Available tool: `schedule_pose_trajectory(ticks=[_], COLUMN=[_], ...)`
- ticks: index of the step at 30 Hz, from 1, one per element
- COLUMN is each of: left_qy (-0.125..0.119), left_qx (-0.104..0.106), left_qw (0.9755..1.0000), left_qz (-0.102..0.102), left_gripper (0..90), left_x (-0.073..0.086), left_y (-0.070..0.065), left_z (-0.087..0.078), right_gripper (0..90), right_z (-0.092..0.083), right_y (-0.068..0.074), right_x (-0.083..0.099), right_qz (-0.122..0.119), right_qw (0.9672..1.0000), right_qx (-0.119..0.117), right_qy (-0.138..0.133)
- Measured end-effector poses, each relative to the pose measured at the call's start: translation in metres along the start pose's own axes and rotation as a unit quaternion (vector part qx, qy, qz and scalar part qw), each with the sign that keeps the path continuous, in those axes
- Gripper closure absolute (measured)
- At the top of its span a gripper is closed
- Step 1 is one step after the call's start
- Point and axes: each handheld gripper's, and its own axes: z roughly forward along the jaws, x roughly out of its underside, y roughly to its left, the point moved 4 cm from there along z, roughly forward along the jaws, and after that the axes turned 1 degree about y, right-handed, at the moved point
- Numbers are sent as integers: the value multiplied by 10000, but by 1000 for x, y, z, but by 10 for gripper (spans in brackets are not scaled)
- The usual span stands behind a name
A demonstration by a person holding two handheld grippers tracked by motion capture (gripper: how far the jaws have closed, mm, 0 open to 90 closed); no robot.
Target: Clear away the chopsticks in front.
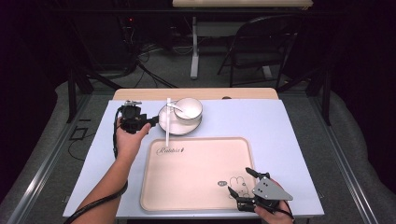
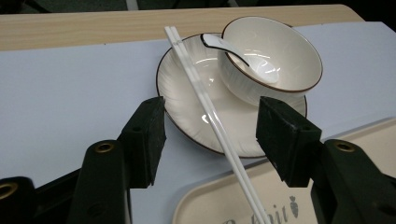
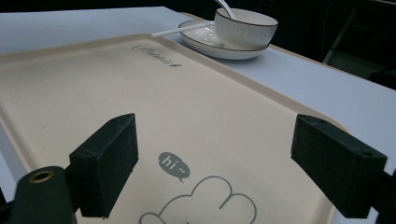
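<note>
Two white chopsticks [image 2: 205,102] lie paired, long axis running from plate [image 2: 182,100] rim down onto tray [image 2: 210,207] edge, directly ahead between the parted jaws of the left claw [image 2: 210,133], nothing gripped. Right claw [image 3: 215,163]: open, well apart over the tray's near corner.

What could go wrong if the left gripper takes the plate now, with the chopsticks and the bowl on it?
1. The chopsticks lie loose across the plate, one end over the tray rim; a nudge or tilt may roll them off.
2. The bowl sits off-centre on the plate with the spoon inside; tilting could slide it.
3. The open left gripper may pinch the chopsticks instead of the plate rim.
</note>
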Motion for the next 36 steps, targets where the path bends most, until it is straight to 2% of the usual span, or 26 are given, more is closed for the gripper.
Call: schedule_pose_trajectory(ticks=[10, 18, 23, 27, 34, 36], left_qy=[-11, 97, 121, 123, 148, 164], left_qx=[-128, -256, -223, -303, -185, -162], left_qw=[9999, 9995, 9994, 9989, 9992, 9991], left_qz=[-39, -148, -254, -324, -309, -368], left_gripper=[486, 584, 619, 625, 637, 629], left_x=[-12, -15, -16, -17, -17, -16], left_y=[-2, 5, 8, 10, 9, 9], left_z=[16, 34, 42, 47, 56, 59], right_gripper=[142, 142, 142, 142, 142, 142], right_z=[0, 0, 0, 0, 0, 0], right_y=[0, -1, -1, -1, -1, -1], right_x=[0, 0, 0, 0, 0, 0], right_qz=[0, 23, 31, 29, 24, 22], right_qw=[10000, 10000, 10000, 10000, 10000, 10000], right_qx=[-3, 1, -5, -4, -8, -16], right_qy=[-3, -17, -13, -12, -11, -13])
